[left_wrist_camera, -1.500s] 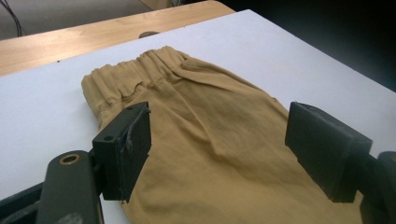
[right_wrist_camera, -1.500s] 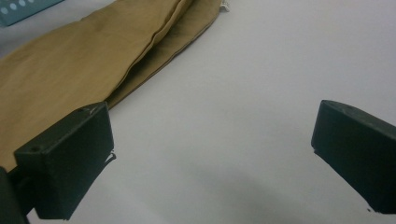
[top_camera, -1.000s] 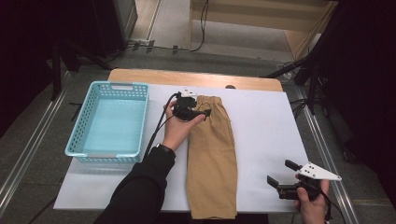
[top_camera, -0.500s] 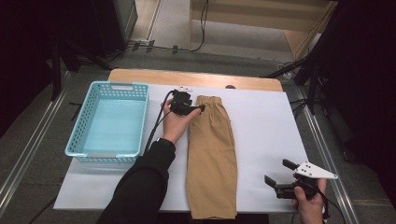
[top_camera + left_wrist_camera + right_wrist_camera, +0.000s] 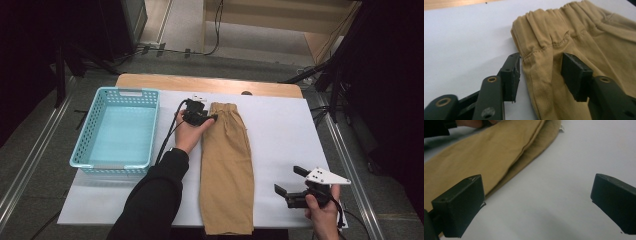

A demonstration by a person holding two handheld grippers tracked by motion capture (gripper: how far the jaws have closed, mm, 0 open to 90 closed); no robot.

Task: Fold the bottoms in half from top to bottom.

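Left gripper view puts our left gripper at the waistband corner of the tan trousers, which lie folded lengthwise on the white counter beside the blue basket. Since a second ago that hand has dropped to the cloth and its fingers have just been closing — one pad off the folded edge, the other on the fabric, not yet pinching. We judge a grasp is near. High view alone shows our right gripper, fingers spread wide and empty, near the hem.
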